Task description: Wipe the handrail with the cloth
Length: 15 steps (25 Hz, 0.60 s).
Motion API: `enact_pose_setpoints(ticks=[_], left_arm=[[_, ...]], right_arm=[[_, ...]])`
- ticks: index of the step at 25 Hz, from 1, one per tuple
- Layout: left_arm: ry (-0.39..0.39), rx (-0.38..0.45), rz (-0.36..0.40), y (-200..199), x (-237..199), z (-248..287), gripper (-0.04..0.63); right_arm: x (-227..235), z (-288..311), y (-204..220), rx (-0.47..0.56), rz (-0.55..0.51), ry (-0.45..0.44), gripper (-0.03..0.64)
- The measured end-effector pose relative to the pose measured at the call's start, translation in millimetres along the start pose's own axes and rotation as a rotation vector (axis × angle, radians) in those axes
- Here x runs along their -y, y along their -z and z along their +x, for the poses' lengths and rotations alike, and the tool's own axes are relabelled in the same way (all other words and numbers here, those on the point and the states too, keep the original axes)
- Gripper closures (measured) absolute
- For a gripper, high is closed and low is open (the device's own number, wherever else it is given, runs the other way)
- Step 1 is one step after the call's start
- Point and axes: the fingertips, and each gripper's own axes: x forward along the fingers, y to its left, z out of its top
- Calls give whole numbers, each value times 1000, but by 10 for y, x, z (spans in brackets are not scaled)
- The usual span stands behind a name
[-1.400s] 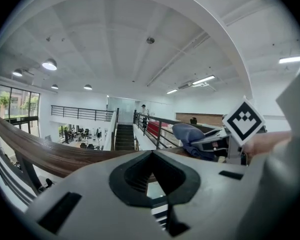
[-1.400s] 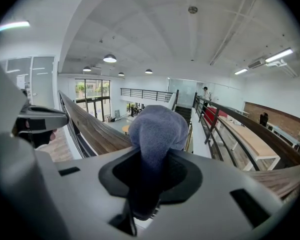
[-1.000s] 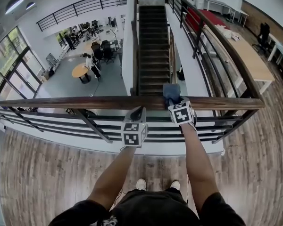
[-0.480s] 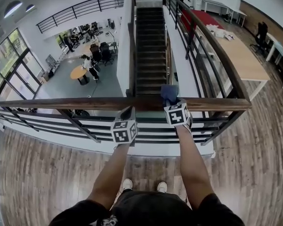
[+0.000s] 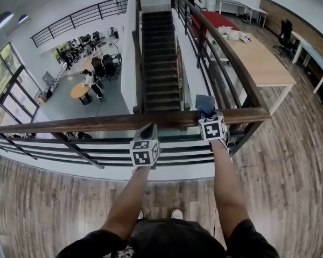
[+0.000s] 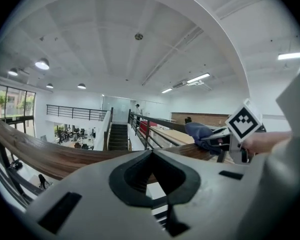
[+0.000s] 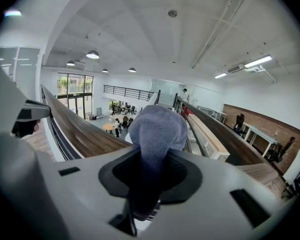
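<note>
My right tool (image 5: 206, 114) is clamped on a blue-grey cloth (image 5: 204, 104). The cloth bunches out past the tool's tips and sits against the top of the wooden handrail (image 5: 86, 123), close to the handrail's right corner. My left tool (image 5: 148, 130) has its jaws together with nothing between them. Its tips are at the handrail's near edge, a little left of the cloth. Beyond the handrail, a dark staircase (image 5: 161, 63) runs straight away from me. Past the handrail's right corner stands a long wooden desk (image 5: 261, 63).
</note>
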Motion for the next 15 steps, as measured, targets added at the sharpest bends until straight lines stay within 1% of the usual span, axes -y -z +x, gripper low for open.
enact_pose_setpoints(ticks=[4, 8, 12, 15], left_arm=[[45, -1, 38, -57, 351, 184, 594], [111, -16, 27, 30, 793, 364, 593], [165, -30, 56, 35, 1157, 497, 594], [204, -35, 63, 16, 1399, 570, 593]], right_arm=[[499, -50, 105, -12, 23, 46, 528], [948, -159, 311, -34, 32, 97, 528], [1235, -199, 374, -30, 54, 114, 528], [1371, -228, 429, -41, 50, 129, 528]])
